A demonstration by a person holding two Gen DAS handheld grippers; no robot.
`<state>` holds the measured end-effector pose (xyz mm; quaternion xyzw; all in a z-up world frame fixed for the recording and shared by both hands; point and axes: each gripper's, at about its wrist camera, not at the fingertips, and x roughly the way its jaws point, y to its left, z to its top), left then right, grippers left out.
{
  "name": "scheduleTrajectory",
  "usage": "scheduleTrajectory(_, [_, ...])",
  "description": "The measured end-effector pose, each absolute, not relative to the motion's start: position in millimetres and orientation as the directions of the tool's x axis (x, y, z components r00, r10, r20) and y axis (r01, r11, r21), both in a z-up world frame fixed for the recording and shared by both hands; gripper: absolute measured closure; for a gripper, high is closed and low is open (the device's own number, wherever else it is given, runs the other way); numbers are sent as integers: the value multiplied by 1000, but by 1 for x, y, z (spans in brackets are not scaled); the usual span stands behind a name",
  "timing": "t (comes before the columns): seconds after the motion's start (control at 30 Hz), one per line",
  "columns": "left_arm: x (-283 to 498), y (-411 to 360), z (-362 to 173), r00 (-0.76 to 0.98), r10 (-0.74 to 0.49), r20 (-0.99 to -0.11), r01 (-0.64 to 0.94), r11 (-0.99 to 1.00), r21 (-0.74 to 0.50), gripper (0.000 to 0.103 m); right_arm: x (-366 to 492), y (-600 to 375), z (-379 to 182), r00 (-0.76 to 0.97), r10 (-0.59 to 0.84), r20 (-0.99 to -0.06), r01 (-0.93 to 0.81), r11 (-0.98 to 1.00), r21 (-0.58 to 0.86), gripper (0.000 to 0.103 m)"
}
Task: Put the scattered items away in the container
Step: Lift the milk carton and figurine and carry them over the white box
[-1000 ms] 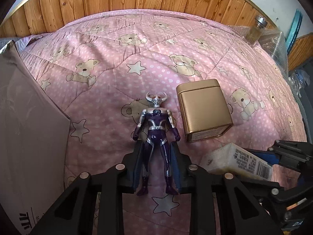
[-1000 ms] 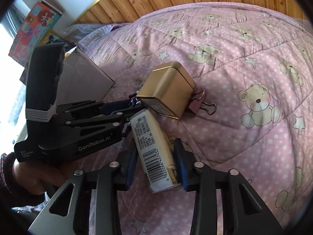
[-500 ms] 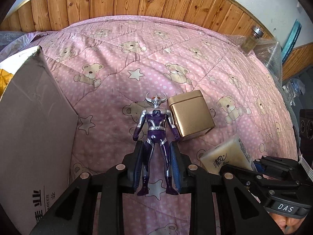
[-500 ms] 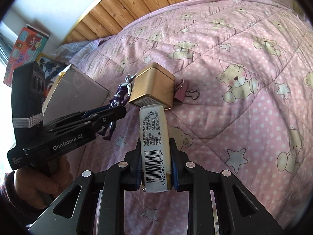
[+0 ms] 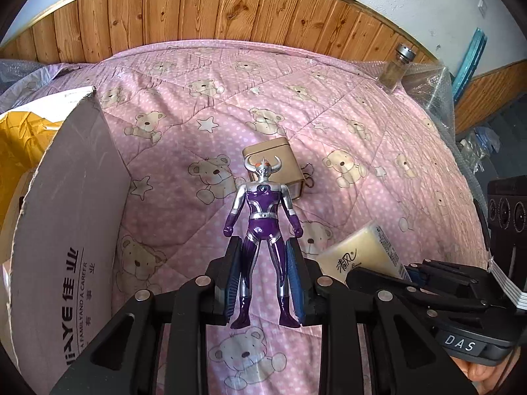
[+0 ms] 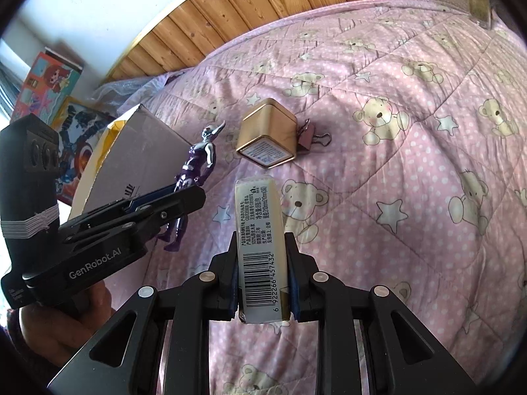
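While left tongs (image 5: 263, 276) clamped the purple figure (image 5: 262, 217), right tongs (image 6: 263, 276) gripped a tissue pack (image 6: 260, 240), gold tin (image 6: 268, 141) and binder clip (image 6: 311, 136) lay on the bed (image 6: 411, 181), cardboard box (image 5: 66, 214) at left.

Open quilt (image 5: 184, 151) (far side) lies free; cardboard box (image 5: 75, 217) walls the left.

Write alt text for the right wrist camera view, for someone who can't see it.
The right gripper is shut on a tissue pack, held above a pink teddy-bear quilt. To its left, the left gripper holds a purple action figure near a cardboard box; a gold tin and a pink binder clip lie on the quilt beyond.
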<state>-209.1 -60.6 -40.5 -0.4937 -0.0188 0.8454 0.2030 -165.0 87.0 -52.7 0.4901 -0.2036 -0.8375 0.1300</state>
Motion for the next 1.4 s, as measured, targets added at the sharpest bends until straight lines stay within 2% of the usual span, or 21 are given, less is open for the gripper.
scheduleTrajectory(0.53, [-123, -87, 15, -509, 432, -745, -356, -893, -275, 75, -93, 50, -9, -539, -378, -752, 14, -898, 441, 78])
scheduleTrajectory(1.4, [-42, -134, 39, -562, 498, -661, -355, -866, -352, 75, -34, -11, 23, -550, -366, -751, 88, -920, 383, 78])
